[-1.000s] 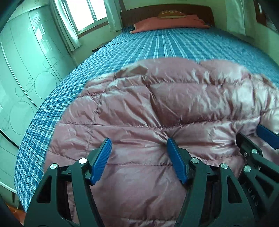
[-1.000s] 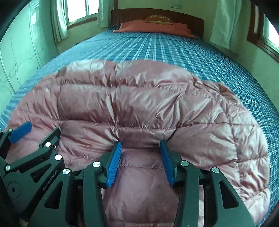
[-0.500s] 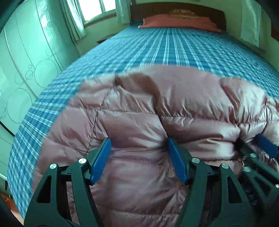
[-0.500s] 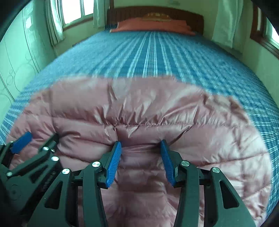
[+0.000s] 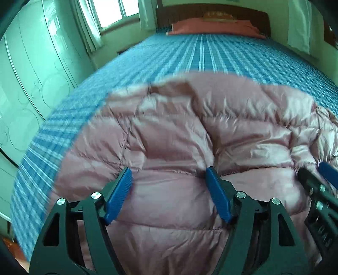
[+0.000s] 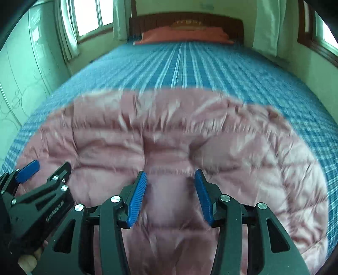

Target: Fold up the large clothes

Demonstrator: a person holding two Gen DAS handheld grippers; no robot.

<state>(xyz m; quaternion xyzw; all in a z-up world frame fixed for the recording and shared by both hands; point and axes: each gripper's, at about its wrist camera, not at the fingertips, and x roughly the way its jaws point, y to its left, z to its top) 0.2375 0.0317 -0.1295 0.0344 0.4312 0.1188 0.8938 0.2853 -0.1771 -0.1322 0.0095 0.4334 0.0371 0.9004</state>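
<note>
Pink quilted down jacket (image 5: pixel 190 148): on blue plaid bed (image 6: pixel 200 67), near foot; more bedspread shows beyond it than a second ago. Left tongs (image 5: pixel 169 190) wide, right tongs (image 6: pixel 171 194) narrower; both bracket fabric, grip unclear. Fold apparently being dragged.

Home bedroom, as I read it: bed (image 6: pixel 211 69) in blue plaid sheet; beyond it, wooden headboard (image 6: pixel 186 20) with pink pillow (image 6: pixel 183 36); curtained windows (image 6: pixel 90 17) flanking; pale wardrobe (image 5: pixel 31 84) left of bed.
</note>
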